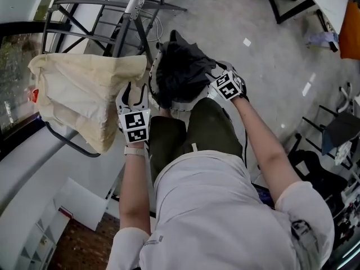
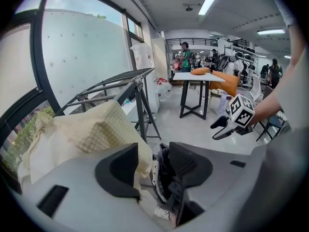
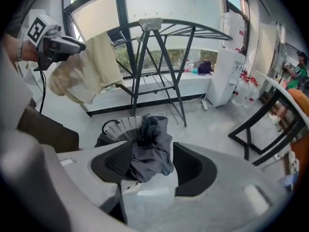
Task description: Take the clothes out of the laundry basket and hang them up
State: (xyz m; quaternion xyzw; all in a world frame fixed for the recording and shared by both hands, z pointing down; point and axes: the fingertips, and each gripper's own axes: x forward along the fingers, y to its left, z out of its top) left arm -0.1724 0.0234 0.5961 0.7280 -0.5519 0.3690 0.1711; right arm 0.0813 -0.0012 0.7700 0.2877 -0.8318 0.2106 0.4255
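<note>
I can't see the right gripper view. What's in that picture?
The right gripper's open fingers point down at a dark grey garment heaped in a white laundry basket on the floor. Behind stands a drying rack with a cream cloth draped over it.

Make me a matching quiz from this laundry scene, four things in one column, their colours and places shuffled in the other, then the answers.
Column one:
1. cloth
2. garment
3. drying rack
4. laundry basket

Column two:
A. dark grey, heaped in the basket
B. white slatted rim, on the floor
C. cream, draped over the rack
D. dark metal bars, beside the window

Pairs: 1-C, 2-A, 3-D, 4-B
</note>
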